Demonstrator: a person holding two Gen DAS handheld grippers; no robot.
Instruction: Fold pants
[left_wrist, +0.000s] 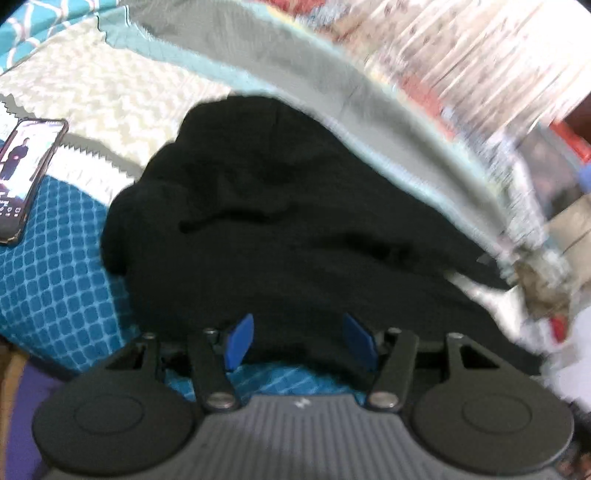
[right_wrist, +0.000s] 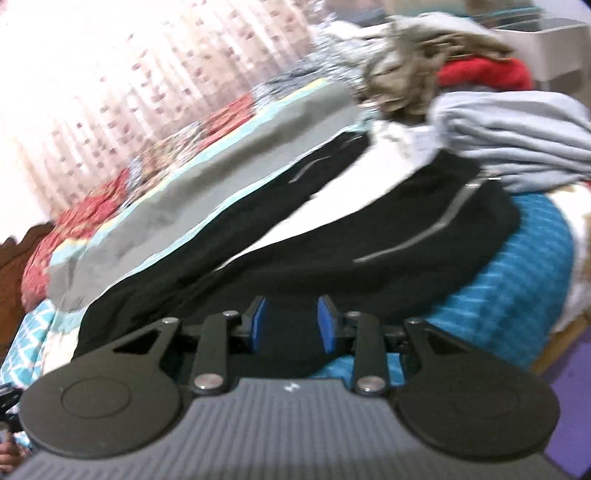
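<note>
The black pants (left_wrist: 280, 221) lie bunched on the bed's blue checked cover (left_wrist: 55, 280). In the right wrist view the pants (right_wrist: 369, 240) stretch away with grey zipper lines. My left gripper (left_wrist: 301, 341) is open, its blue pads (left_wrist: 240, 341) apart at the pants' near edge, with black cloth between them. My right gripper (right_wrist: 291, 325) is open too, its blue pads (right_wrist: 327, 325) apart around the pants' near edge. Both views are motion-blurred.
A phone (left_wrist: 26, 177) with a lit screen lies at the left on the bed. A grey and teal blanket (left_wrist: 295, 66) lies behind the pants. A pile of clothes (right_wrist: 509, 122), grey, red and brown, sits at the right. A patterned curtain (right_wrist: 129, 74) hangs behind.
</note>
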